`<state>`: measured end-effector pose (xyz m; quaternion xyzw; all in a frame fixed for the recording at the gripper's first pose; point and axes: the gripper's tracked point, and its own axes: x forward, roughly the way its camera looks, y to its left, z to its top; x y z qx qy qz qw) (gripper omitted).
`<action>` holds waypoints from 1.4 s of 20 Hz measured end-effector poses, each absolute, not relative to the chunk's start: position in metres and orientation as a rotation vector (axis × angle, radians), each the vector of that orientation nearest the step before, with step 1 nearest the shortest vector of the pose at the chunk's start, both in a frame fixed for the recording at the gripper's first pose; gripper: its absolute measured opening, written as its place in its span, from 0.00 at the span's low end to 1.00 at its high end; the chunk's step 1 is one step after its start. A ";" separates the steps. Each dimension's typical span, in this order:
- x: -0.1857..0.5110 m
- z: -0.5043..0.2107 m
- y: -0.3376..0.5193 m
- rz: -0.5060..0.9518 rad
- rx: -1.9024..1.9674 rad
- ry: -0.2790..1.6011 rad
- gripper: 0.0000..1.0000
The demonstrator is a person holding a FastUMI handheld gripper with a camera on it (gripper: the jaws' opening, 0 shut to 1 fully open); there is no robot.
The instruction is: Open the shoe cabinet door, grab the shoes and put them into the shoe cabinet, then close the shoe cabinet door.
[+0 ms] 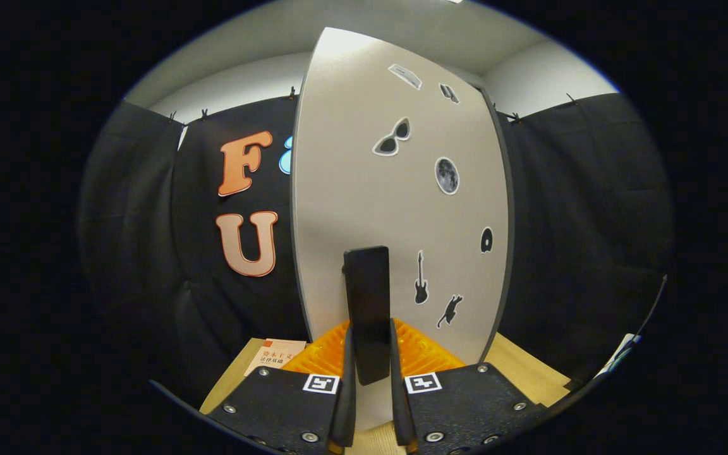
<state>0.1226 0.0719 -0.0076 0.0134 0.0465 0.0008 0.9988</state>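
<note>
The gripper [373, 373] has its two fingers drawn close together around the dark, upright handle [368, 309] of the shoe cabinet door [395, 208], with one finger [346, 392] on the left of the handle and the other on its right, both pressed against its lower part. The handle rises from between the fingers and stands out from the pale grey door panel, which takes up the middle of the scene directly ahead of the gripper and blocks anything behind it. The door carries several small stickers: a pair of sunglasses [392, 138], a moon [447, 175], a guitar [421, 278], a cat [450, 311], and a small dark disc [486, 240] near its right edge, with two more near the top that are too distorted to identify. Just behind the fingers, low against the foot of the door, sits a ridged orange object [320, 357] whose nature cannot be made out. To the left of it a book [275, 355] with a pale cover lies flat on the light wooden table [522, 373]. Black cloth walls close the booth on both sides, and a pale wall and ceiling show above them.
</note>
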 end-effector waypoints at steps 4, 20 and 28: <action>0.104 -0.010 0.054 -0.001 0.045 0.099 0.20; 0.048 -0.010 -0.019 -0.084 0.047 0.104 0.13; 0.021 -0.011 -0.085 -0.155 0.013 0.122 0.12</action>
